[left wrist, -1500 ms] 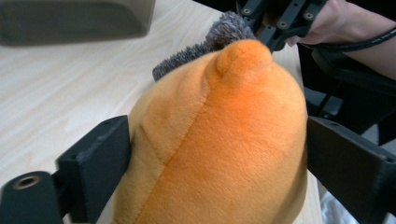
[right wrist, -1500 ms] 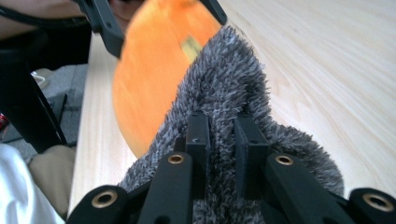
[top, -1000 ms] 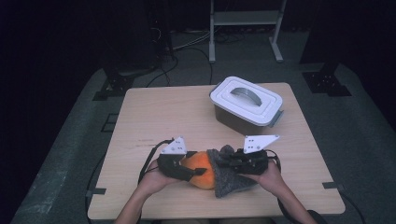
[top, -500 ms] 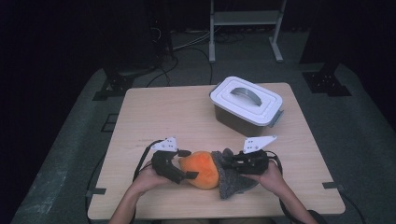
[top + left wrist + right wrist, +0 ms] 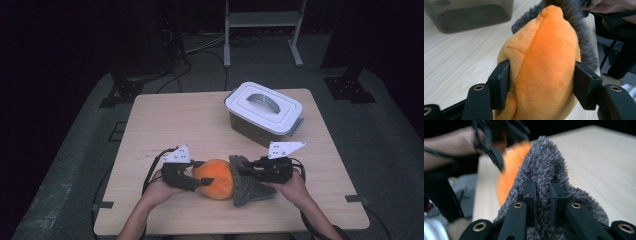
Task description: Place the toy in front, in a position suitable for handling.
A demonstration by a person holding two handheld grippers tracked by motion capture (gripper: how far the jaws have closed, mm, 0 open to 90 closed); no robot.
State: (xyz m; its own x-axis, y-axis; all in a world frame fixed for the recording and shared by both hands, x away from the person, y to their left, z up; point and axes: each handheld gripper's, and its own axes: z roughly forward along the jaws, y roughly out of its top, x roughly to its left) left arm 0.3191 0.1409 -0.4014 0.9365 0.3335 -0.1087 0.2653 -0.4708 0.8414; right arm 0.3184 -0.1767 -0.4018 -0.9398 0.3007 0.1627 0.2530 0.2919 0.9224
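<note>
An orange plush toy (image 5: pixel 216 177) lies near the table's front edge, with a grey fuzzy piece (image 5: pixel 250 187) against its right side. Whether the two are joined I cannot tell. My left gripper (image 5: pixel 199 176) comes in from the left. In the left gripper view, my left gripper (image 5: pixel 541 75) has both jaws pressed into the orange plush (image 5: pixel 544 52). My right gripper (image 5: pixel 243 170) comes in from the right. In the right gripper view, my right gripper (image 5: pixel 541 192) is shut on a fold of the grey fuzzy piece (image 5: pixel 546 162).
A grey bin with a white handled lid (image 5: pixel 263 111) stands on the wooden table (image 5: pixel 180 120) at the back right, behind my right hand. The same bin (image 5: pixel 471 15) shows beyond the plush. Cables trail from both grippers toward the front edge.
More of the orange plush shows beside the grey piece than a second ago. My left gripper has shifted slightly left with it. My right gripper stays almost where it was.
</note>
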